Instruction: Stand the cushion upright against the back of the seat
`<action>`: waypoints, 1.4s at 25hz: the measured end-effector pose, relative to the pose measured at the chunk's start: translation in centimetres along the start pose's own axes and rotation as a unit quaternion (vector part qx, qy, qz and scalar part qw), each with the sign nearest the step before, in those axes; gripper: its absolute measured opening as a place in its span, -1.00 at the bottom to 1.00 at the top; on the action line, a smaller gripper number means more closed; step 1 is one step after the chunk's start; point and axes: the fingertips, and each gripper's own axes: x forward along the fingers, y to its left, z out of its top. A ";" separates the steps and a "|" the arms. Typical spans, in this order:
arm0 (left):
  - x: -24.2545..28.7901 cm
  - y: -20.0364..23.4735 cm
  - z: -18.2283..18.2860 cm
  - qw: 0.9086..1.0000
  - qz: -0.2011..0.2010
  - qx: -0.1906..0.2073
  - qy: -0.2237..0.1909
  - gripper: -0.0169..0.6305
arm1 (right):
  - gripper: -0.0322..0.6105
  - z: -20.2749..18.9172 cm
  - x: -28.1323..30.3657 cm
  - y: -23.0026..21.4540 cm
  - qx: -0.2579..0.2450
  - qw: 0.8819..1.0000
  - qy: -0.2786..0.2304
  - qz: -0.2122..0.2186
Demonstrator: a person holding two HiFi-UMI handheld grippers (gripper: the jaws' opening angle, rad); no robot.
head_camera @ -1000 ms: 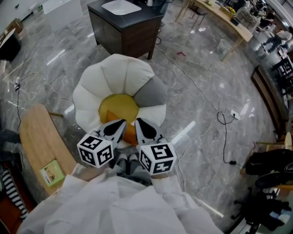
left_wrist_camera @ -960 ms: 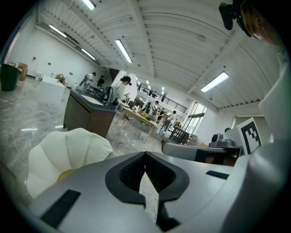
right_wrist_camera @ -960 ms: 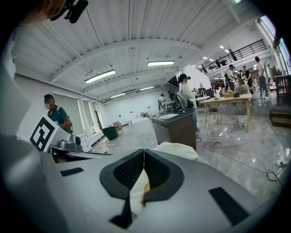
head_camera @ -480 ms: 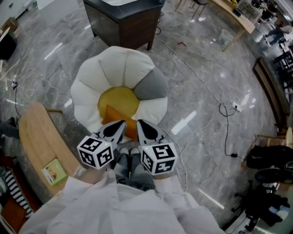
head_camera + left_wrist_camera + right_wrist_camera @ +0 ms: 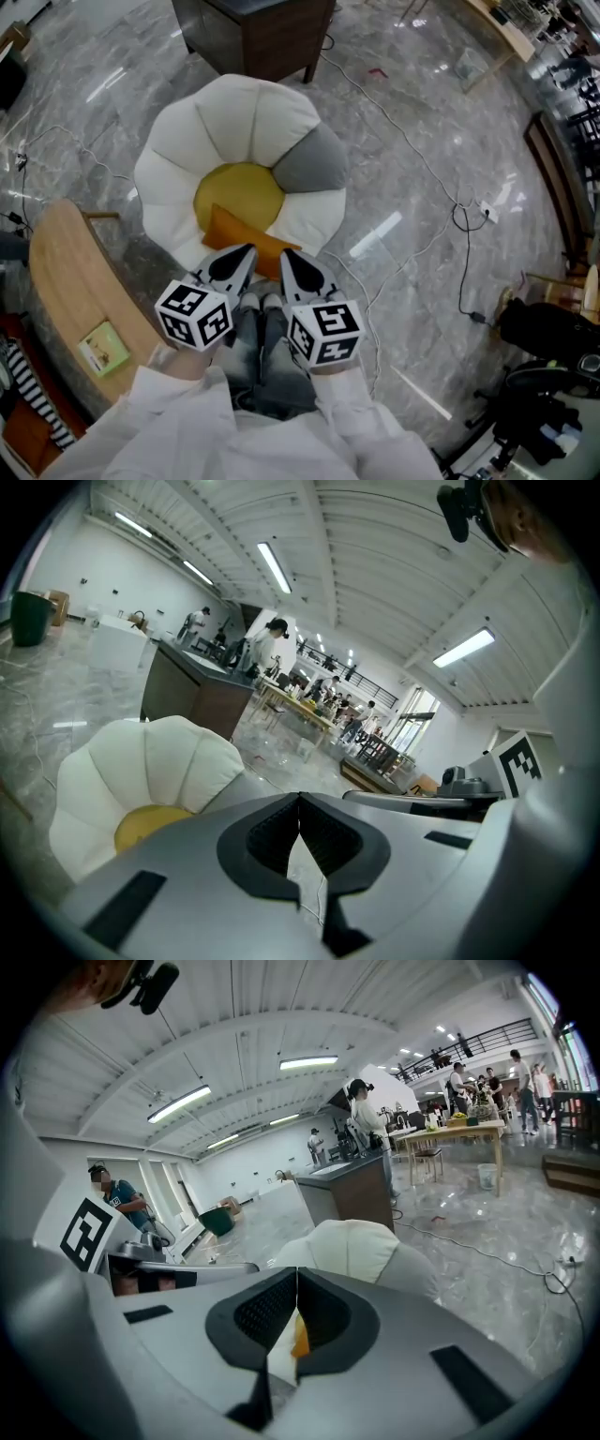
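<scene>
Both grippers have sunk toward the seat since a second ago, and more of the cushion now shows beyond them.

From the head view we see the left gripper (image 5: 251,249) and the right gripper (image 5: 285,251) side by side, their tips over the near edge of the cushion (image 5: 234,234); we cannot tell whether they touch it. It is an orange, flat pad. It lies on the front of the seat (image 5: 244,131), a flower-shaped chair of white petals and one grey one, with a corner reaching onto the yellow middle (image 5: 239,192). Its long edge runs from upper left to lower right in the picture.

In the left gripper view we find the claw pressed together, nothing in it.

In the right gripper view the claw is likewise pressed together; a sliver of orange shows through the gap behind its tips.
</scene>
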 end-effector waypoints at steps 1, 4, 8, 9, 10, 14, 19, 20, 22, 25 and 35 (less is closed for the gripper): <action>0.3 0.3 -0.4 1.000 0.001 -0.003 0.002 -0.92 | -0.86 -0.3 0.2 -0.3 0.004 1.000 0.002 -0.002; 1.3 1.1 -1.8 1.000 0.005 -0.018 0.008 -0.92 | -0.86 -1.6 1.0 -1.3 0.015 1.000 0.008 -0.007; 2.5 2.1 -4.1 0.999 0.006 -0.031 0.022 -0.92 | -0.86 -3.6 2.6 -2.2 0.024 1.000 0.019 -0.005; 2.8 2.4 -4.9 0.999 0.005 -0.033 0.029 -0.92 | -0.86 -4.1 3.0 -2.3 0.025 0.999 0.024 -0.003; 3.1 2.7 -5.6 0.999 0.004 -0.035 0.035 -0.92 | -0.86 -4.7 3.3 -2.4 0.024 0.999 0.029 0.000; 4.3 4.2 -7.8 0.998 0.009 -0.047 0.046 -0.92 | -0.86 -6.9 4.7 -3.0 0.027 0.999 0.044 0.007; 6.9 5.5 -10.3 0.997 0.010 -0.059 0.054 -0.92 | -0.86 -9.7 6.4 -5.0 0.033 0.998 0.060 0.004; 7.4 5.7 -10.8 0.997 0.009 -0.061 0.054 -0.92 | -0.86 -10.2 6.7 -5.4 0.034 0.997 0.062 0.002; 8.3 6.1 -11.9 0.996 0.008 -0.062 0.056 -0.92 | -0.86 -11.3 7.1 -6.2 0.040 0.997 0.066 -0.003; 9.0 6.8 -13.6 0.997 0.008 -0.054 0.059 -0.92 | -0.86 -13.4 7.7 -7.3 0.057 0.996 0.071 -0.009; 11.0 10.5 -18.0 0.994 0.029 -0.089 0.055 -0.92 | -0.86 -19.7 10.3 -8.4 0.087 0.992 0.095 -0.010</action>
